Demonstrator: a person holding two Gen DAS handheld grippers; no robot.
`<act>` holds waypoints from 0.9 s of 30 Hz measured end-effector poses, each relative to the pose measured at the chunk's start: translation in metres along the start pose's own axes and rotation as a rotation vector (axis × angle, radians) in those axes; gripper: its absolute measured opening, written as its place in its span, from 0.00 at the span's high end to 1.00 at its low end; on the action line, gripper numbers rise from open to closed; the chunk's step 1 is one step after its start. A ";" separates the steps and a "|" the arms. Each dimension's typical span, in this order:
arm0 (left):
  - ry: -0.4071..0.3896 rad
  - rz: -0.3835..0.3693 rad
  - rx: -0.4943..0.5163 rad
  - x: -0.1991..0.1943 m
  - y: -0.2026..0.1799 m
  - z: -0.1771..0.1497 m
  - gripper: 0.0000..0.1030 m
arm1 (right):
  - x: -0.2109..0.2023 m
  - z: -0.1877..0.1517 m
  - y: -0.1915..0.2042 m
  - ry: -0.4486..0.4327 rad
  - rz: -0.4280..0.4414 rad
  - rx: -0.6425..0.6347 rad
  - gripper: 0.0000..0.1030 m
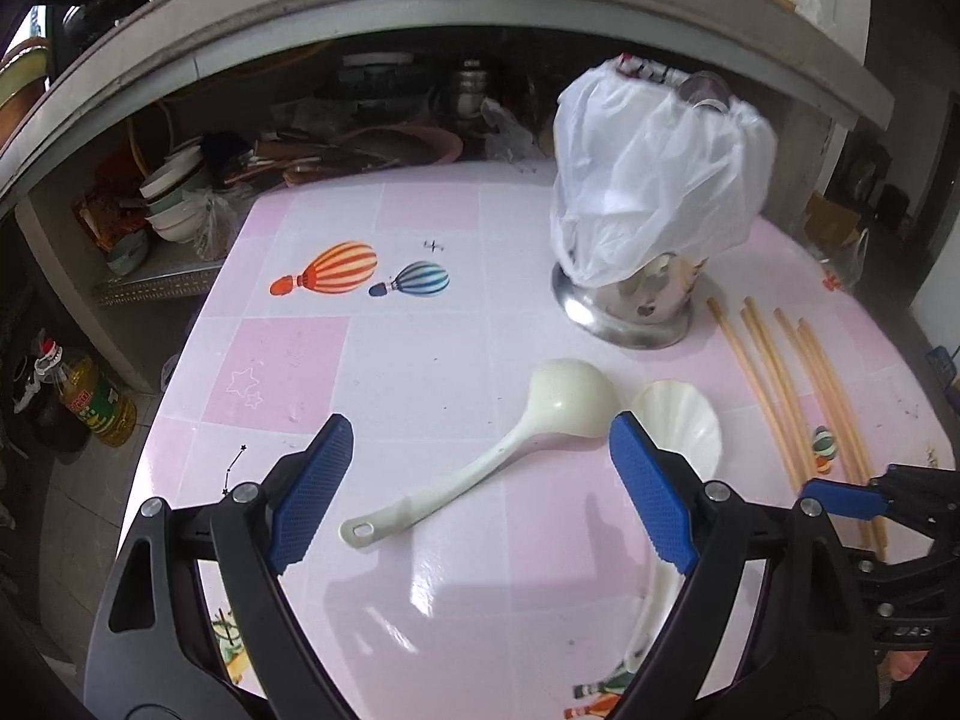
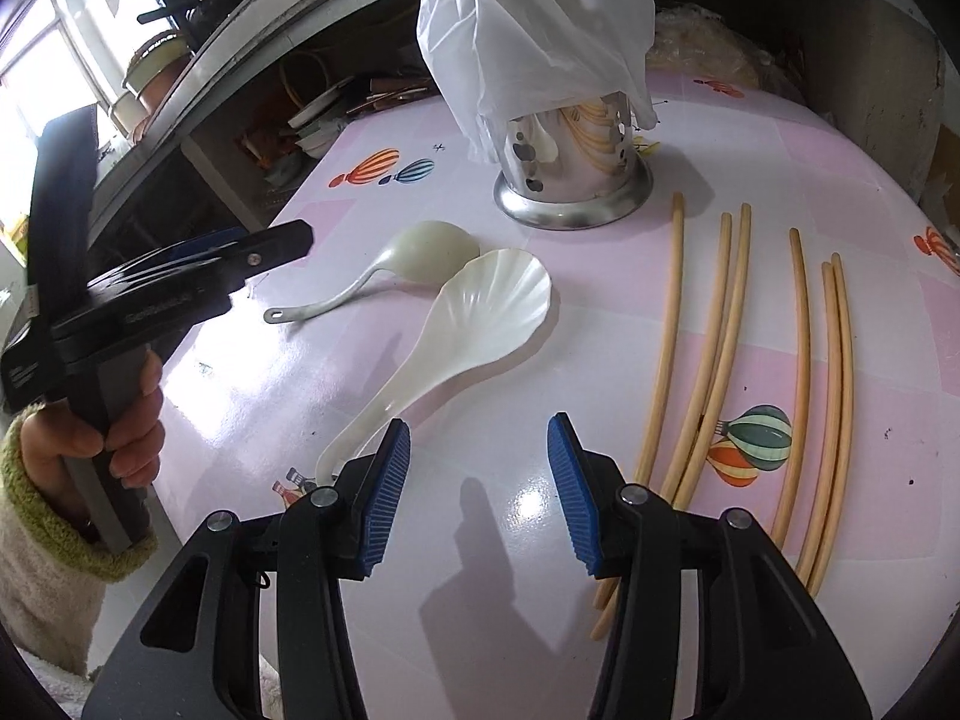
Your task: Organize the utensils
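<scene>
A cream ladle [image 1: 564, 399] lies on the pink table [image 1: 420, 360], its handle running toward me between the fingers of my left gripper [image 1: 480, 435], which is open and hovers above it. A white shell-shaped spoon [image 1: 681, 420] lies just right of it, partly behind the right finger. In the right wrist view, my right gripper [image 2: 479, 437] is open over bare table between the shell spoon [image 2: 498, 300] and several loose chopsticks [image 2: 720, 324]. The ladle [image 2: 432, 252] lies further left. A steel utensil holder [image 2: 576, 180], draped with a white plastic bag [image 2: 540, 30], stands behind them.
A hand in a cream and green sleeve [image 2: 120, 426] holds the left gripper [image 2: 270, 246] at the table's left edge. Beyond the table runs a cluttered shelf with stacked bowls [image 1: 174, 198]. An oil bottle [image 1: 96, 402] stands on the floor to the left.
</scene>
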State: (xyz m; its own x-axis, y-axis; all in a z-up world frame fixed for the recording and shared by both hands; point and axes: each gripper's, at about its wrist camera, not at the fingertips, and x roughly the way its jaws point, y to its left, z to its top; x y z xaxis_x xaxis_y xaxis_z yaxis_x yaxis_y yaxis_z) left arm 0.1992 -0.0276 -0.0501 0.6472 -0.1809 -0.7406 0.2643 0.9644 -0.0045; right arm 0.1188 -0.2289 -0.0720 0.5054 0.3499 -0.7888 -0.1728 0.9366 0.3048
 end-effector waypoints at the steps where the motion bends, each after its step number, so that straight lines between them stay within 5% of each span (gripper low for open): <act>1: 0.013 0.002 0.004 0.004 0.001 0.001 0.19 | 0.001 0.000 -0.001 0.002 0.001 0.001 0.54; 15: 0.117 -0.047 0.336 0.038 -0.034 -0.011 0.45 | 0.003 0.002 -0.007 0.009 0.011 0.013 0.54; 27: 0.180 -0.043 0.325 0.061 -0.027 -0.017 0.67 | 0.006 0.004 -0.009 0.014 0.018 0.021 0.54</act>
State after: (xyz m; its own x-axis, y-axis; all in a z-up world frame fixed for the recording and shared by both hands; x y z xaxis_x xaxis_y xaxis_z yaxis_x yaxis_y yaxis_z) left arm 0.2195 -0.0613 -0.1066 0.5020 -0.1551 -0.8508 0.5203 0.8400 0.1538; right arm 0.1265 -0.2350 -0.0772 0.4906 0.3670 -0.7903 -0.1642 0.9297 0.3297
